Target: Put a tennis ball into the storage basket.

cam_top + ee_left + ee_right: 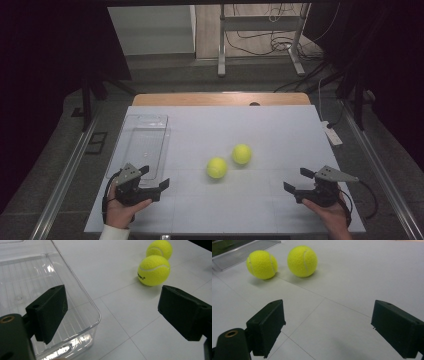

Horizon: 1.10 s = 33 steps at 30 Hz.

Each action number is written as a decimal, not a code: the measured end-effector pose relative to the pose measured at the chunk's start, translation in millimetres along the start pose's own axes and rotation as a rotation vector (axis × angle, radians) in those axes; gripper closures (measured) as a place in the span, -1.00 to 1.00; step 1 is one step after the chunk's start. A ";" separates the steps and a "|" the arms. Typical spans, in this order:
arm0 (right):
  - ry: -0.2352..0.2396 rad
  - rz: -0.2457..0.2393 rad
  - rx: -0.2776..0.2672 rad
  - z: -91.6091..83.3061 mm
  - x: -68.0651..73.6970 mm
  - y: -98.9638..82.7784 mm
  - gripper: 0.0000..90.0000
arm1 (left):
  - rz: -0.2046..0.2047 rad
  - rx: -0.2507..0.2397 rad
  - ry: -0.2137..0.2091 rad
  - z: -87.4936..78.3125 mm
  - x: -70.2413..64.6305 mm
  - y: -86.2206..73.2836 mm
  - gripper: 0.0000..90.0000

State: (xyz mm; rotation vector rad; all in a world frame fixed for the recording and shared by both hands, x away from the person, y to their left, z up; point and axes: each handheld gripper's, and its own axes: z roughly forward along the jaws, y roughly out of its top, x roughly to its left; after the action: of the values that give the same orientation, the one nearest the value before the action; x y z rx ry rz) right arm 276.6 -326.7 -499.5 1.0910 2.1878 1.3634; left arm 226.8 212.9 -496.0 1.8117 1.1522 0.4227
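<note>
Two yellow tennis balls are seen near the middle of the white tabletop (280, 135). The nearer tennis ball (217, 168) lies just beside the farther tennis ball (242, 154), with a narrow gap visible between them in the right gripper view; whether they touch cannot be told from the high view. Bare tabletop is left open on every side of the pair, widest toward the right edge and the far edge. To their left, a clear plastic bin (142, 142) is set lengthwise along the left edge of the tabletop, its rounded near corner seen close up in the left gripper view.

The left tool (154, 178) is held by a hand (122, 207) at the near left, right by the near end of the bin. Its jaws are spread wide with nothing between them, and the nearer ball is seen ahead of it and to its right, well apart. The right tool (296, 180) is held by the other hand (332, 216) at the near right, its jaws likewise spread wide and empty. Both balls lie ahead of it and to its left, across open tabletop, well apart from the jaws.
</note>
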 end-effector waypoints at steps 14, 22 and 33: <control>0.006 -0.019 0.005 3.1 5.0 1.6 -0.73 | 0.015 0.005 -0.003 0.2 -6.1 1.2 -0.78; 0.007 -0.018 0.011 2.0 6.5 -0.2 -0.73 | 0.017 -0.011 0.002 -3.5 -6.3 7.8 -0.78; 0.001 -0.020 0.005 -1.5 6.7 -1.6 -0.72 | 0.027 -0.015 -0.014 -1.8 -10.8 13.2 -0.78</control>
State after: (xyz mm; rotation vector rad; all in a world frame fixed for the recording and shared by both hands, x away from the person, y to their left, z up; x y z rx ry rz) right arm 270.6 -323.0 -499.4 1.0674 2.1987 1.3509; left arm 227.1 202.9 -482.1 1.8161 1.1128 0.4324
